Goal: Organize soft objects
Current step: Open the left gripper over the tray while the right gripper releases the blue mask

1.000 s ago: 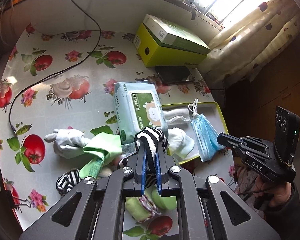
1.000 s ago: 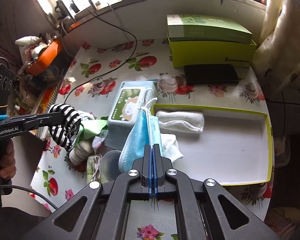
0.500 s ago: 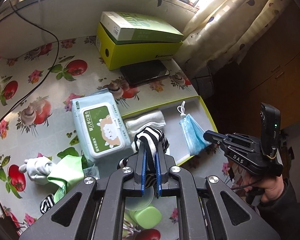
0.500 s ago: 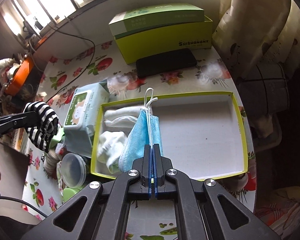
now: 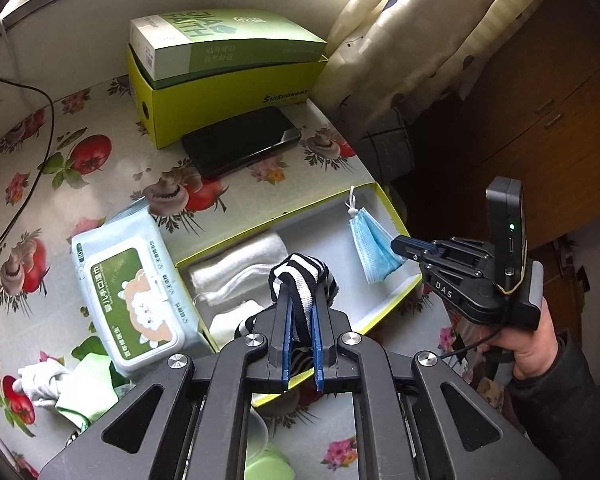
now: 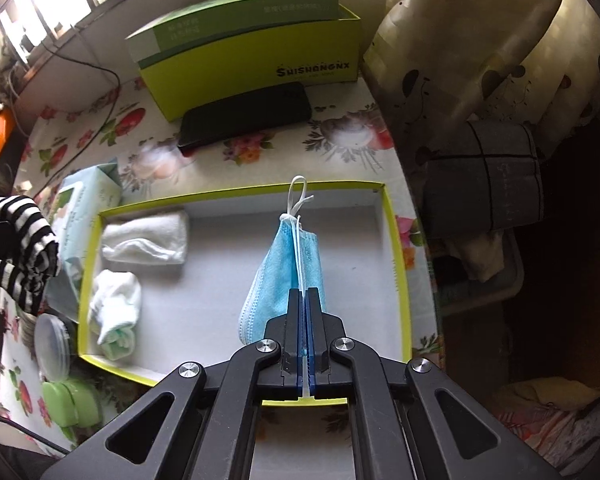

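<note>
Two soft items hang over the yellow-rimmed tray (image 6: 396,240): the right gripper (image 6: 304,296) pinches a folded blue face mask (image 6: 288,264), its white loops trailing, and the left gripper (image 5: 300,308) clamps a black-and-white striped sock (image 5: 300,276).

Bright daylight came from the window (image 6: 40,36) behind the table; right sides stayed dark, and edges curved.
</note>
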